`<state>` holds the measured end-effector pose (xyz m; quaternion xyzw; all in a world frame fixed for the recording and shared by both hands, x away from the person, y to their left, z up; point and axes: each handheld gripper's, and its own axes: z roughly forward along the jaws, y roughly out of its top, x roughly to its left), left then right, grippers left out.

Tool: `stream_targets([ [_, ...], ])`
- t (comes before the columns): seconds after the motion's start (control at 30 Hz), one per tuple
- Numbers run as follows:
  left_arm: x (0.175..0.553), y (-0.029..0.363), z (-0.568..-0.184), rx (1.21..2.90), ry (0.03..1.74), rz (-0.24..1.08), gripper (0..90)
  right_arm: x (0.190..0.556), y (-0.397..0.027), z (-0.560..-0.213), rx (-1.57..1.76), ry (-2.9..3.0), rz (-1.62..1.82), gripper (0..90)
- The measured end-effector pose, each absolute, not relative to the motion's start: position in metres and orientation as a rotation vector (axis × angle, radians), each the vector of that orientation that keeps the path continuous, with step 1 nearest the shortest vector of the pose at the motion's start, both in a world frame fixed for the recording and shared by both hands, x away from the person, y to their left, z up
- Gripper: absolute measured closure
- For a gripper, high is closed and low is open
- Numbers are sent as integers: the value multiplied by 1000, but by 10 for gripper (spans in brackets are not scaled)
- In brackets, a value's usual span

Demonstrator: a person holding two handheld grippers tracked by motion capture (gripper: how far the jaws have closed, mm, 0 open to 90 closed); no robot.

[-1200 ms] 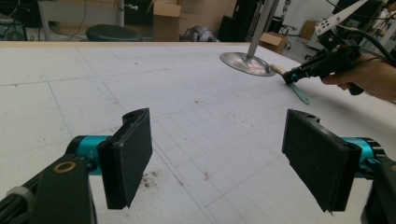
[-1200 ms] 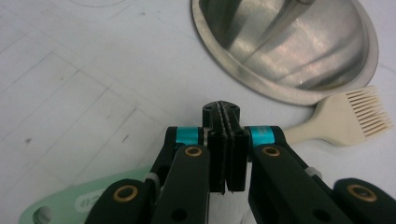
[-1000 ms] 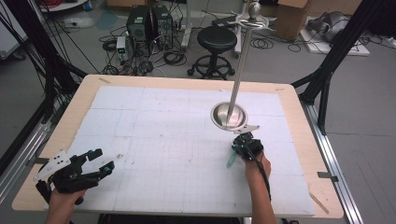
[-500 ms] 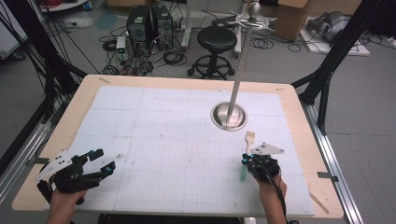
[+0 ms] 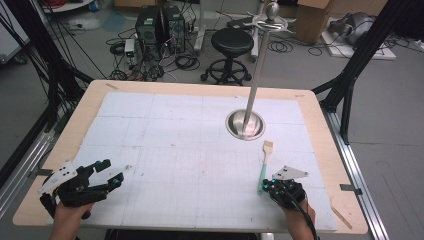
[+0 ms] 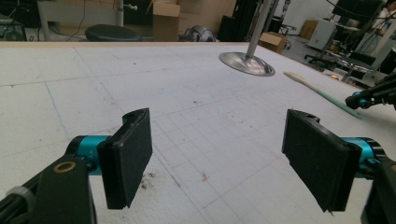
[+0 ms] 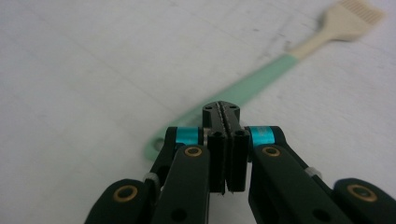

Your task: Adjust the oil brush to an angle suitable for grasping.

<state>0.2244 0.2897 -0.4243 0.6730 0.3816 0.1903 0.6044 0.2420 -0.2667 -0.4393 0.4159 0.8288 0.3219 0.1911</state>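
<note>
Mint-green along its handle and cream at the bristle head, the brush [image 5: 265, 165] lies flat on the white gridded mat [image 5: 190, 150] in the high view, its long axis running nearly straight away from the person, bristles at the far end near the metal stand base [image 5: 245, 125] and the handle tip toward the near edge. The right gripper [image 5: 276, 186] sits just beside that handle tip, on its right, jaws pressed together with nothing between them; whether it touches the brush cannot be told here. The left gripper [image 5: 112, 175] rests at the near left of the table, well apart from the brush, jaws spread wide. In the left gripper view, the left gripper [image 6: 217, 154] shows both black pads far apart with bare mat between them, and the brush [image 6: 322, 93] lies far off at the right, beyond the dished base of the stand [image 6: 246, 63]. In the right gripper view, the right gripper [image 7: 227, 149] has its jaws closed flat against each other, empty; the brush [image 7: 266, 79] runs diagonally from behind the jaws up to the bristles at the top right, with its looped handle end at the lower left.
</note>
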Motion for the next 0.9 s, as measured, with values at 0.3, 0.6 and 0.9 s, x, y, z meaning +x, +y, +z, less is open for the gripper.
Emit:
stream_targets([
  [0.3, 225, 292, -424, 1544, 894, 447, 247, 248, -204, -438, 961, 2468, 939, 897],
  [0.6, 224, 293, -423, 1543, 890, 448, 247, 283, -149, -437, 902, 2483, 945, 896],
  [0.9, 224, 294, -423, 1537, 892, 443, 247, 316, -222, -429, 1175, 2228, 987, 896],
])
